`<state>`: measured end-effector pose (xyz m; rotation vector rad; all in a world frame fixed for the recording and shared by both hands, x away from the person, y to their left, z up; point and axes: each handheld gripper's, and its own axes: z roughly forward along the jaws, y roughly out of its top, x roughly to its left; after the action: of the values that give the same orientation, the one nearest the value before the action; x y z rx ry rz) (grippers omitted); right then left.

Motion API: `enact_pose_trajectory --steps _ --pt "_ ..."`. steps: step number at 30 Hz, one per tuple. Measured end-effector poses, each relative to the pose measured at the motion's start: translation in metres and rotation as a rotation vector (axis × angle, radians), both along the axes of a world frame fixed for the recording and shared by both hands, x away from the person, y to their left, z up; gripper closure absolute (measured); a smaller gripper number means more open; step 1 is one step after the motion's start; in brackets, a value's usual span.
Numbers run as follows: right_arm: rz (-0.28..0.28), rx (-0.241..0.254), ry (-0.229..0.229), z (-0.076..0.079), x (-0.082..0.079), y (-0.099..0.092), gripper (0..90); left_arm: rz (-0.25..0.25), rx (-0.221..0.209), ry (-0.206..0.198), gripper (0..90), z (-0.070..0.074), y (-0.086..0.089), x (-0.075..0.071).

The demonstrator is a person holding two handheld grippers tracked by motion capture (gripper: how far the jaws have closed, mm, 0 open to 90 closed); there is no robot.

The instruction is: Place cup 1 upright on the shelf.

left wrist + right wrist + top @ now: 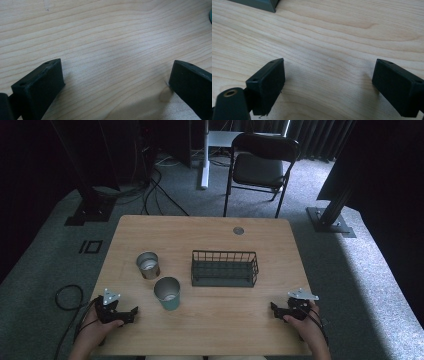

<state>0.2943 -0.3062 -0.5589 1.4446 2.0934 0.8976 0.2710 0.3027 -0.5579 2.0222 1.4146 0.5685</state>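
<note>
Both grippers rest low on the wooden table (210,325) with jaws spread wide and nothing but bare wood between them: the left gripper (131,312) at the near left, the right gripper (276,308) at the near right. Just beyond the left gripper's fingertips stands a teal cup (167,293), with a metal tin (148,264) behind it; what either holds cannot be told. The dark wire basket (224,268), seemingly empty, sits ahead of the right gripper's fingertips, well apart.

Left gripper (131,314) held low at near-left of worktop (225,330), jaws spread wide, nothing between. Right gripper (274,309) held low at near-right, jaws likewise wide apart, empty. Both forearms enter from bottom edge.
</note>
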Motion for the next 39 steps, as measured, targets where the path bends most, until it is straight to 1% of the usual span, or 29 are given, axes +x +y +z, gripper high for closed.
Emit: enact_pose_trajectory --steps 2,11,17,18,19,22,23,24,25,27,29,30,33,38,39 --pt "0.008 0.001 -0.001 0.000 0.001 -0.001 10.9 -0.003 0.000 0.000 0.2 0.000 0.000 0.000" --pt "0.009 0.002 -0.001 0.000 0.001 -0.001 10.8 -0.003 0.000 0.000 0.2 0.000 0.000 0.000" --pt "0.024 -0.002 -0.002 0.000 0.000 -0.001 10.9 -0.003 0.000 0.000 0.2 0.000 0.000 0.000" --pt "0.030 -0.003 -0.005 0.000 0.000 0.000 11.1 -0.003 -0.001 0.000 0.2 0.000 0.000 0.000" --pt "0.034 -0.001 -0.006 0.000 -0.001 0.000 13.5 -0.003 -0.001 0.000 0.2 0.000 0.000 0.000" --pt "0.058 -0.006 -0.009 0.002 -0.002 0.004 13.5 -0.003 -0.001 0.000 0.2 0.000 0.000 0.000" --pt "0.064 0.005 -0.008 0.003 -0.002 0.006 13.2 -0.003 -0.001 0.000 0.2 0.000 0.000 0.000" --pt "0.079 0.007 -0.013 0.005 -0.002 0.008 13.2 -0.003 0.000 0.000 0.2 0.000 0.000 0.000" --pt "0.106 0.000 -0.020 0.006 -0.003 0.011 12.9 -0.003 -0.001 0.000 0.2 0.000 0.000 0.000" --pt "0.140 0.016 -0.014 0.008 -0.004 0.016 12.7 -0.003 -0.001 0.000 0.2 0.000 0.000 0.000" --pt "0.173 0.009 -0.017 0.008 -0.004 0.021 12.7 -0.003 0.000 0.000 0.2 0.000 0.000 0.000" --pt "0.179 0.010 -0.012 0.009 -0.003 0.023 12.7 -0.003 0.000 0.000 0.2 0.000 0.000 0.000" --pt "0.204 0.003 -0.020 0.011 -0.002 0.028 12.7 -0.003 0.000 0.000 0.2 0.000 0.000 0.000" --pt "0.238 0.007 -0.027 0.012 -0.001 0.039 12.7 -0.003 0.000 0.000 0.2 0.000 0.000 0.000" --pt "0.243 0.014 -0.027 0.012 -0.001 0.041 12.7 -0.003 0.000 0.000 0.2 0.000 0.000 0.000"
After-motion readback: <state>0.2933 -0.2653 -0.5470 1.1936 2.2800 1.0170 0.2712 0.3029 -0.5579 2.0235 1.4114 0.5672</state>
